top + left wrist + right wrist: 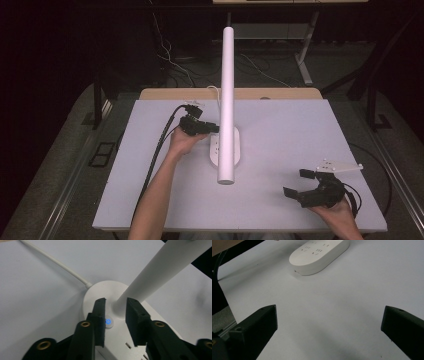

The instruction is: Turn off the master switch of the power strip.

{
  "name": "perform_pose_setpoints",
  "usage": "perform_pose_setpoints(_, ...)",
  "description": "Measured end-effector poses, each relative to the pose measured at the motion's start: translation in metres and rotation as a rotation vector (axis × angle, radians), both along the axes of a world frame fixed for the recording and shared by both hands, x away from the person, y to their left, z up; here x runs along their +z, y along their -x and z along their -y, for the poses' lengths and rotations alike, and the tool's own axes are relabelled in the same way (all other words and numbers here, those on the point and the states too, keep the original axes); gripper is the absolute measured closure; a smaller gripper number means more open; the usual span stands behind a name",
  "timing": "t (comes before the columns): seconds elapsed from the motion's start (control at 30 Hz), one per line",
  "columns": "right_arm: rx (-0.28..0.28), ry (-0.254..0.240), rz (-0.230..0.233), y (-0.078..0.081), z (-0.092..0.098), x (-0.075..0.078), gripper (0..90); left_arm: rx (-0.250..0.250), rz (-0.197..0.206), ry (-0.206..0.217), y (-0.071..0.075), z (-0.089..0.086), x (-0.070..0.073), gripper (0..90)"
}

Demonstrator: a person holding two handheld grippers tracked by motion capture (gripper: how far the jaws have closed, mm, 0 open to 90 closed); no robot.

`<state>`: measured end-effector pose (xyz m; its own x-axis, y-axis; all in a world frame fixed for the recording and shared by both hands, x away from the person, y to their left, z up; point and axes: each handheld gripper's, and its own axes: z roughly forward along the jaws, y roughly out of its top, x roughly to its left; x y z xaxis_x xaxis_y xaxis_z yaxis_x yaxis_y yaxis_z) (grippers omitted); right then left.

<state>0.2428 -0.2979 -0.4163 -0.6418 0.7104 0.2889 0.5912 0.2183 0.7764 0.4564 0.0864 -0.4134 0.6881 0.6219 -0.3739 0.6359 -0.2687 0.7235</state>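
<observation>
A white oval socket base [238,146] lies mid-table, and a tall white pole [227,90] rises from it toward the camera. My left gripper [212,128] reaches the base from the left. In the left gripper view its jaws [116,302] stand slightly apart above the base [100,290], at the foot of the pole [160,272]. A round button [109,322] glowing blue sits right beside the left-hand jaw. My right gripper [298,183] rests near the front right of the table, wide open with nothing in it [329,315]; the base [319,255] lies well ahead of it.
A white cord [55,261] runs from the base toward the table's back edge. The white board [300,130] covers a wooden table [280,93]. Loose cables and a desk leg [305,55] lie on the dark floor behind.
</observation>
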Motion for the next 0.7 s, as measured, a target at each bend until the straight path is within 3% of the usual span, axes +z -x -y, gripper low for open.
perform_pose_setpoints(0.3, 0.002, 0.000, 0.005, 0.000, 0.001, 0.000, 0.0, -0.006, 0.014, -0.023, 0.000, 0.005, -0.006, 88.5)
perform_pose_setpoints(0.7, 0.000, 0.000, -0.002, 0.000, 0.001, 0.000, 0.0, -0.014, 0.005, -0.056, -0.001, 0.008, -0.013, 89.4)
